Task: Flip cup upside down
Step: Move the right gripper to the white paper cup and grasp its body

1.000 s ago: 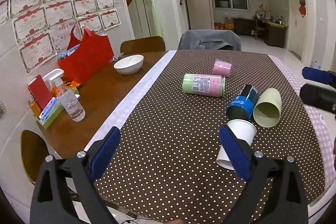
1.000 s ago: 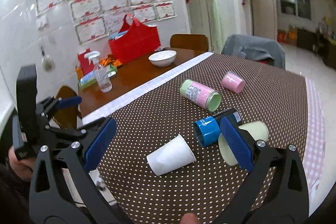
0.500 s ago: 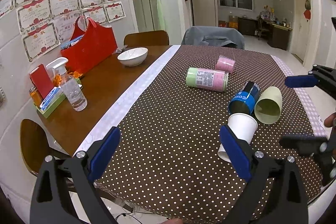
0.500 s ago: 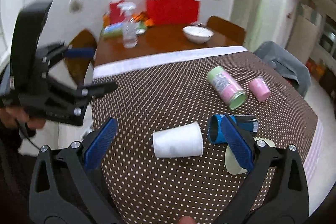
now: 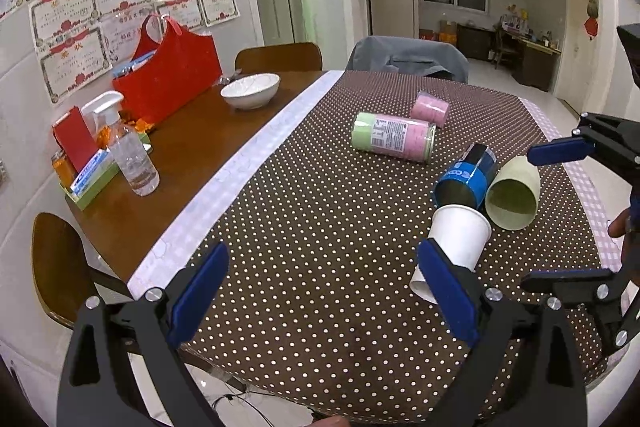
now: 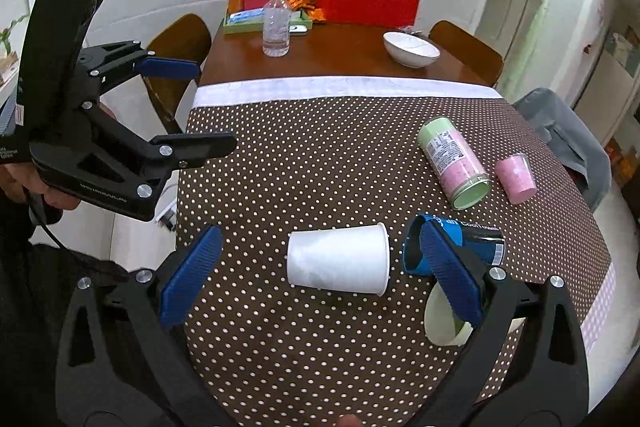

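Note:
A white paper cup point(image 6: 340, 257) lies on its side on the brown polka-dot tablecloth point(image 6: 304, 155). It also shows in the left wrist view point(image 5: 456, 239). My right gripper point(image 6: 320, 275) is open, hovering just in front of it with the cup between and beyond its fingers. My left gripper point(image 5: 324, 295) is open and empty, to the cup's left; it also shows in the right wrist view point(image 6: 188, 107). A pale green cup point(image 5: 514, 197), a blue can point(image 5: 466, 175), a small pink cup point(image 5: 430, 109) and a pink-green canister point(image 5: 394, 141) lie on their sides nearby.
On the bare wood at the far side stand a white bowl point(image 5: 250, 91), a spray bottle point(image 5: 128, 151), a red bag point(image 5: 168, 75) and a small tray of items point(image 5: 90, 179). Chairs point(image 5: 280, 55) surround the table.
My right gripper has swung around the near table corner to face the white cup side-on and come closer. My left gripper has risen slightly and stays open.

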`<move>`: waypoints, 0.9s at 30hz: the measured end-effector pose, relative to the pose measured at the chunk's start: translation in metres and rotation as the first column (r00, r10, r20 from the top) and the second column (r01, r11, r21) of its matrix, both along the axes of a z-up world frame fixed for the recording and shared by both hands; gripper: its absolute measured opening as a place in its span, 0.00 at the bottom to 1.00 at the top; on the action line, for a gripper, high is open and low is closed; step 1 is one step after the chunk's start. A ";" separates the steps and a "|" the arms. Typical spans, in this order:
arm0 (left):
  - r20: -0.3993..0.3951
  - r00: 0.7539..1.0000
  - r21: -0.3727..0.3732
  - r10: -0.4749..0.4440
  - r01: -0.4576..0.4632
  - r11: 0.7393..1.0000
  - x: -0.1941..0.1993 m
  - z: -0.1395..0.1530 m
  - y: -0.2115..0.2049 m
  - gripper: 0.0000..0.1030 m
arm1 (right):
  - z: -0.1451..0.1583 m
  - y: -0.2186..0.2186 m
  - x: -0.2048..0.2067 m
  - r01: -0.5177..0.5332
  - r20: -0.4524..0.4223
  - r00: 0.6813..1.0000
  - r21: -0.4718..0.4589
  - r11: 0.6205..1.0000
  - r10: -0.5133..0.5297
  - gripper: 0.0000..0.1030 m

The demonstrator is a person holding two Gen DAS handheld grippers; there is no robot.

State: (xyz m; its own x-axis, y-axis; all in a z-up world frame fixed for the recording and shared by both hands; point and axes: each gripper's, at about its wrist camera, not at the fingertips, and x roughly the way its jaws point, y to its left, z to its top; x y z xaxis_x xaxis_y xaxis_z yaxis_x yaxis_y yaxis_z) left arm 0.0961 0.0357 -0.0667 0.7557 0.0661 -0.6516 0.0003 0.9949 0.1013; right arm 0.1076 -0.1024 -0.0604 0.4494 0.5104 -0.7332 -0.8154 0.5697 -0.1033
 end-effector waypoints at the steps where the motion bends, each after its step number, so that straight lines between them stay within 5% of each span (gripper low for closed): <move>1: -0.005 1.000 -0.001 0.002 -0.002 1.000 0.001 -0.002 0.000 0.91 | -0.002 0.001 0.003 -0.013 -0.001 1.000 -0.018 1.000 0.013 0.94; 6: -0.031 0.999 -0.003 0.027 -0.027 1.000 0.008 -0.010 0.006 0.91 | -0.012 0.008 0.013 -0.100 0.001 0.995 -0.112 0.989 0.100 0.94; 15: -0.086 0.995 -0.007 0.042 -0.043 0.999 0.022 -0.026 0.012 0.91 | -0.043 0.030 0.021 -0.311 -0.043 0.948 -0.321 0.894 0.314 0.94; 20: -0.114 0.992 -0.005 0.059 -0.060 0.998 0.029 -0.033 0.016 0.91 | -0.057 0.041 0.026 -0.424 -0.078 0.898 -0.409 0.808 0.432 0.85; 27: -0.142 0.985 -0.009 0.093 -0.095 0.995 0.035 -0.041 0.023 0.91 | -0.083 0.061 0.013 -0.541 -0.094 0.785 -0.585 0.604 0.612 0.84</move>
State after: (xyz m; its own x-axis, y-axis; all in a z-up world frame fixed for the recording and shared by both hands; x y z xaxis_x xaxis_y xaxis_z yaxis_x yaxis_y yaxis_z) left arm 0.1310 0.0585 -0.1078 0.6466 0.1218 -0.7530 -0.0804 0.9926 0.0914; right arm 0.1210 -0.0415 -0.1429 0.2978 0.2092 -0.9314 -0.9174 -0.2072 -0.3398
